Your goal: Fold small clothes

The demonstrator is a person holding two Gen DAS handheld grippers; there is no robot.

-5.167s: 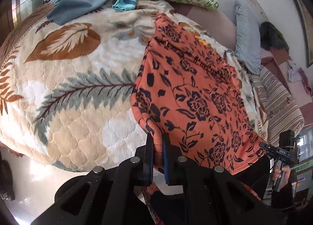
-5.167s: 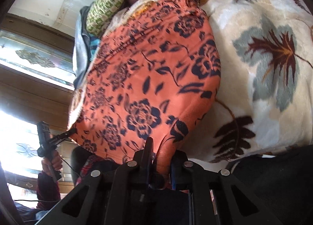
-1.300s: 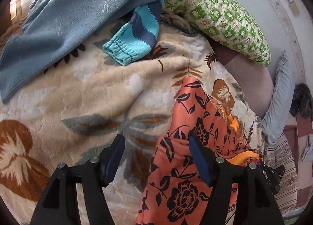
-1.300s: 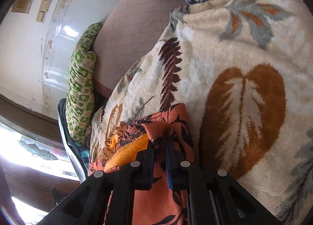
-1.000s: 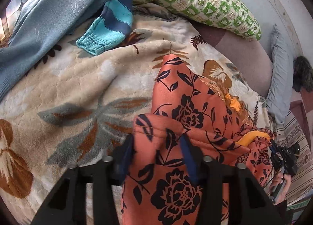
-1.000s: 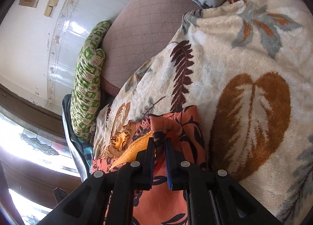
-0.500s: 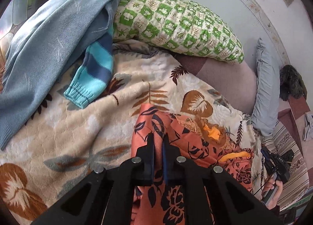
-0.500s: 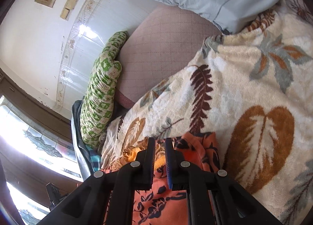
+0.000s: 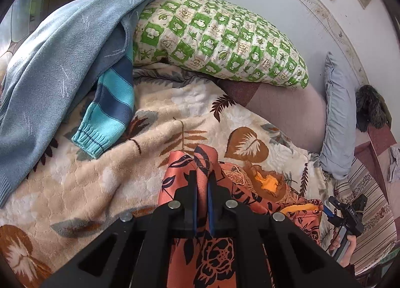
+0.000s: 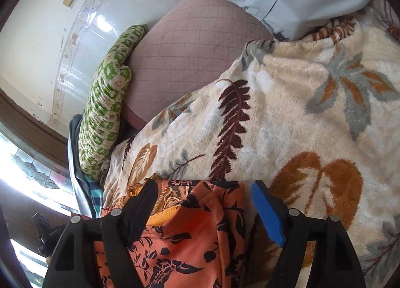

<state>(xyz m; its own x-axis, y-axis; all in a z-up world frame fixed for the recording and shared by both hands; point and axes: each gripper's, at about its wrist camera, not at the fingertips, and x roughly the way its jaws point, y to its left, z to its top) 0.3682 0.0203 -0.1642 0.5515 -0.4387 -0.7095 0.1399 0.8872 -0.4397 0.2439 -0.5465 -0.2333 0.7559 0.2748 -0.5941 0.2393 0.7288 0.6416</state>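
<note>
Orange floral garment (image 9: 215,250): a thin, smooth fabric printed with black flowers and leaves, lined or layered with a yellow-orange cloth and a brownish embroidered trim that show at its open edge. It lies on the bed directly under and ahead of both sets of fingers, crumpled at its far end. Its long axis is seen to run from the grippers' bases toward the pillows; how far it reaches behind the fingers is hidden by the gripper bodies.

Left gripper (image 9: 202,183): the jaws are closed to a narrow slit, and a raised pleat of the garment's far edge is pinched between the blue pads.

Right gripper (image 10: 205,194): the jaws have just been opening and now stand wide. The garment's corner (image 10: 215,203) lies loose between them, touched by neither the black finger nor the blue pad (image 10: 267,215), as far as the view allows.

Blanket (image 9: 105,178): a plush, quilted cream fleece with brown, rust and grey leaf motifs, spread beneath the garment and beyond both fingertips.

Striped knit sleeve (image 9: 110,115): teal and navy bands with a ribbed cuff, left of the left fingers, emerging from under a blue-grey sweater (image 9: 55,68).

Green checked pillow (image 9: 220,40): a long bolster-like cushion lying across the far side, beyond the left fingertips; a pale blue pillow (image 9: 337,123) stands to the right.
</note>
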